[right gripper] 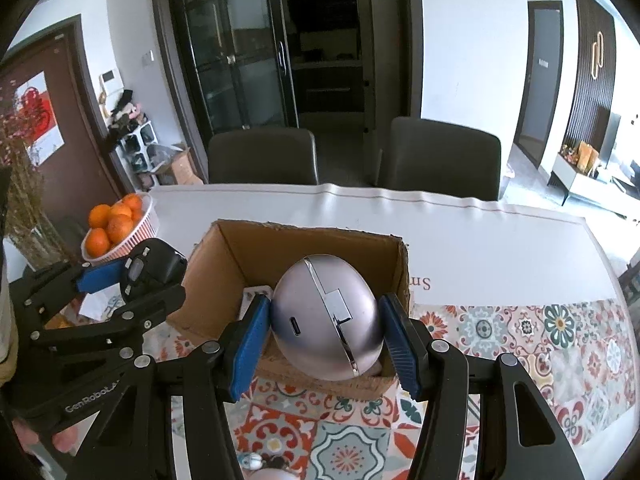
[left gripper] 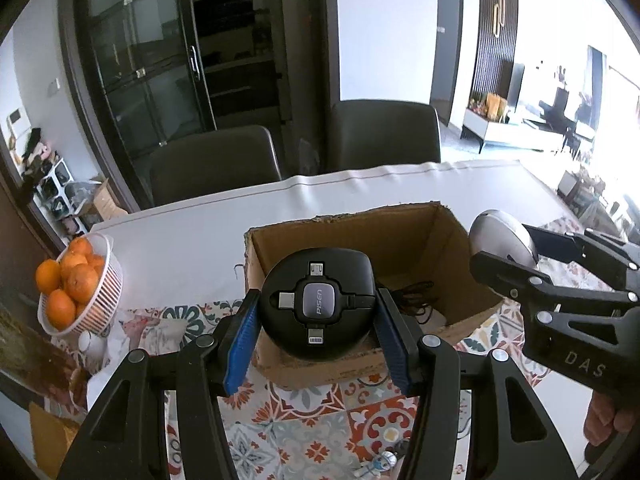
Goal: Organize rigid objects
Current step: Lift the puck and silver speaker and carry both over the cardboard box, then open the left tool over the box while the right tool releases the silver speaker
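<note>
My left gripper [left gripper: 318, 340] is shut on a round black PISEN charging hub [left gripper: 318, 304] and holds it above the near wall of an open cardboard box [left gripper: 440, 220]. My right gripper [right gripper: 325, 338] is shut on a round silver device [right gripper: 325, 320] and holds it over the near edge of the same box [right gripper: 224, 252]. In the left wrist view the right gripper [left gripper: 516, 258] holds the silver device [left gripper: 500, 236] at the box's right side. In the right wrist view the left gripper [right gripper: 136, 280] with the black hub [right gripper: 154, 268] is at the box's left side.
A white basket of oranges [left gripper: 100, 280] stands at the table's left; it also shows in the right wrist view [right gripper: 148, 220]. Black cables [left gripper: 416, 300] lie inside the box. A patterned mat [right gripper: 520, 332] covers the near table. Two dark chairs [right gripper: 264, 156] stand behind it. A small figurine [left gripper: 380, 462] lies near me.
</note>
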`<state>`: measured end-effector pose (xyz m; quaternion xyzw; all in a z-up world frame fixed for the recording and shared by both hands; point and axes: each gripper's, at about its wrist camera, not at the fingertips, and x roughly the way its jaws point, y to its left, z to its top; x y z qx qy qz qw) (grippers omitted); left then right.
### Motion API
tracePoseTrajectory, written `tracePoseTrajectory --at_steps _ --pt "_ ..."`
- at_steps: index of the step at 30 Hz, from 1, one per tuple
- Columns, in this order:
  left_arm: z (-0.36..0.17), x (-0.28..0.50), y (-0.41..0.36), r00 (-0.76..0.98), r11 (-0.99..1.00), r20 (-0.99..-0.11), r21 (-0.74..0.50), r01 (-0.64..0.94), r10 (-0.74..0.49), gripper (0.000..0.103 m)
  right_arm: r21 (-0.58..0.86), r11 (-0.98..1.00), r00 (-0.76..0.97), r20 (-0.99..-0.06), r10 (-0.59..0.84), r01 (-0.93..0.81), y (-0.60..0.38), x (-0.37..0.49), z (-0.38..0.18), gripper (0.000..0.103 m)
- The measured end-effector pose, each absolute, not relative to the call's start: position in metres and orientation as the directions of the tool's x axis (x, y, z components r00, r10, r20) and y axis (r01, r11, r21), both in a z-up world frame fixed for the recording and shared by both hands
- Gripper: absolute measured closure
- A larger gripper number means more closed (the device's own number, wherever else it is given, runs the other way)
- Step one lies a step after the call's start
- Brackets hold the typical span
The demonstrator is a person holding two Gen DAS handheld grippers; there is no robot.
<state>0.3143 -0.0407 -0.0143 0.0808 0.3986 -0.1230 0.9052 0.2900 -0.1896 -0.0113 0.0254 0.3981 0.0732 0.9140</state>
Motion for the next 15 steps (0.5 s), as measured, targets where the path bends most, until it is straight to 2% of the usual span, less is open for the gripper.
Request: tracePoseTrajectory --at_steps 6,15 --pt "-0.023 0.337 -0.045 0.624 0.952 -0.77 0.074 0.296 -0.134 0.048 0.097 0.989 0.624 -0.768 0.146 -0.112 -0.194 0.316 -0.024 0.046" --pt "-0.041 0.369 -0.046 0.523 0.954 -0.837 0.006 0.301 -0.159 0.048 0.09 0.988 0.555 -0.819 0.143 -0.122 -0.192 0.347 -0.039 0.046"
